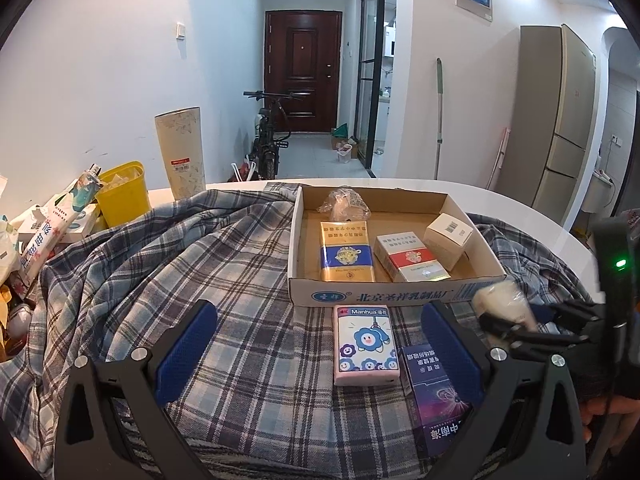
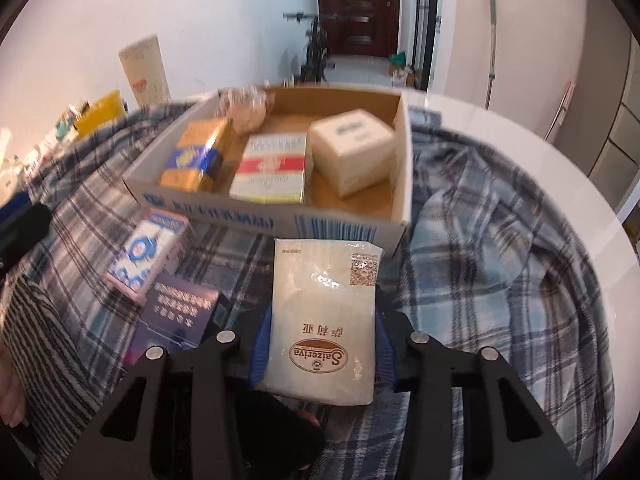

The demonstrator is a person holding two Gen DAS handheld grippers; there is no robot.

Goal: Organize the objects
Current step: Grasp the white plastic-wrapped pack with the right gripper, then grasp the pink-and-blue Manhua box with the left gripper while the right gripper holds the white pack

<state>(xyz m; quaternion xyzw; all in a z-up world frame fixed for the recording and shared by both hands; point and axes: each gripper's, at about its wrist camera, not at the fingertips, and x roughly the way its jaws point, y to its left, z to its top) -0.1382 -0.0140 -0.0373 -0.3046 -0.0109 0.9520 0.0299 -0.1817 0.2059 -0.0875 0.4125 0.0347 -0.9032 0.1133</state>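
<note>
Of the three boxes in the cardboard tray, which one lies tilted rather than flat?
The plain white box at the tray's right end: it rests tilted on one edge, while the gold-and-blue carton and the red-and-white carton lie flat on the floor of the cardboard tray.

The dark blue box (image 1: pixel 438 396) is partly hidden behind the left hand-held gripper's finger (image 1: pixel 452 344).

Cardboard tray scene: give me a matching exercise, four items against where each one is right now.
Items:
1. white cube box
2. Manhua tissue pack
3. Saizeriya packet
4. yellow bin

Places:
A. clamped in the right gripper
B. inside the cardboard tray
C. on the plaid cloth, between the open left gripper's fingers
D. beyond the cloth, by the wall

Pairs: 1-B, 2-C, 3-A, 4-D
</note>
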